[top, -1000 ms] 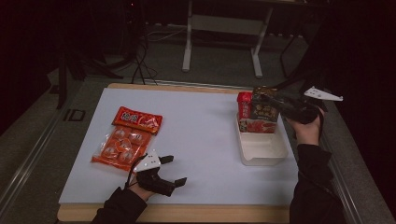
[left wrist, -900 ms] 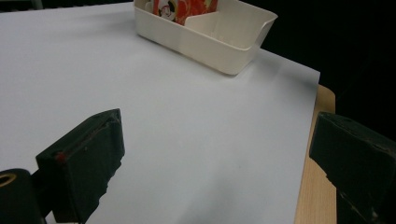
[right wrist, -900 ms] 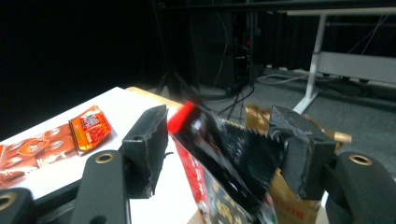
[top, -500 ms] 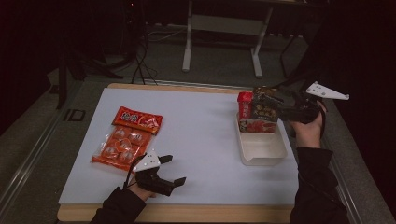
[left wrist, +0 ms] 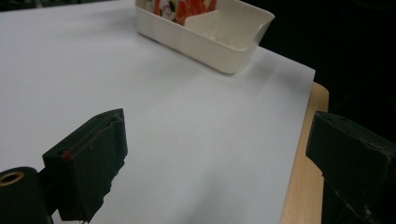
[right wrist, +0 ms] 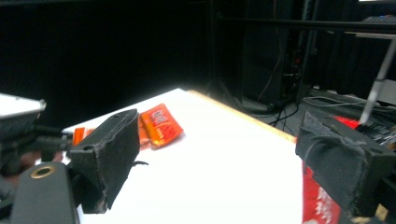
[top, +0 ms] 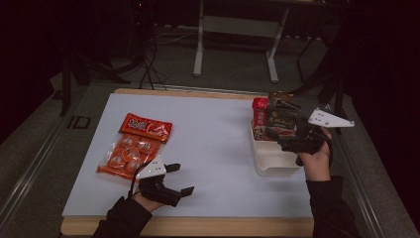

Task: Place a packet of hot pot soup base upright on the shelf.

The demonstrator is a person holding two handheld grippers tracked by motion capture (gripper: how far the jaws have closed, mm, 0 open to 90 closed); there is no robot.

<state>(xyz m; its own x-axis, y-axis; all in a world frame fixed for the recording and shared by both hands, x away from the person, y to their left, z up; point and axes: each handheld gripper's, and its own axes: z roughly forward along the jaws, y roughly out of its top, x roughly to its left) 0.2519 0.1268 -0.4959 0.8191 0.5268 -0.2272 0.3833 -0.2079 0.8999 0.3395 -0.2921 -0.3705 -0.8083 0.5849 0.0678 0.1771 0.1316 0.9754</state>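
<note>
A white bin point(top: 277, 166) stands at the table's right; its pale rim point(left wrist: 210, 39) lies ahead of my left gripper. A red pack point(top: 259, 118) and a dark pack point(top: 282, 119) stand upright in its far end. My right gripper point(top: 281, 140) hovers over the bin just in front of the dark pack. Its jaws have just been opening wide, then eased in slightly, and nothing is between them point(right wrist: 224, 163). An orange snack bag point(top: 132, 148) lies flat at the left. My left gripper point(top: 181, 179) rests open beside it near the front edge, empty point(left wrist: 219, 158).
The white mat point(top: 213, 148) covers the wooden table, whose front edge point(top: 198, 225) runs just behind my hands. Beyond the table's far edge stand a metal frame point(top: 237, 29) and cables on the floor. The orange bag point(right wrist: 159, 123) lies far across the mat from my right gripper.
My right gripper has drawn back toward the person, away from the dark pack, which stays standing in the bin. The left gripper has kept still.
</note>
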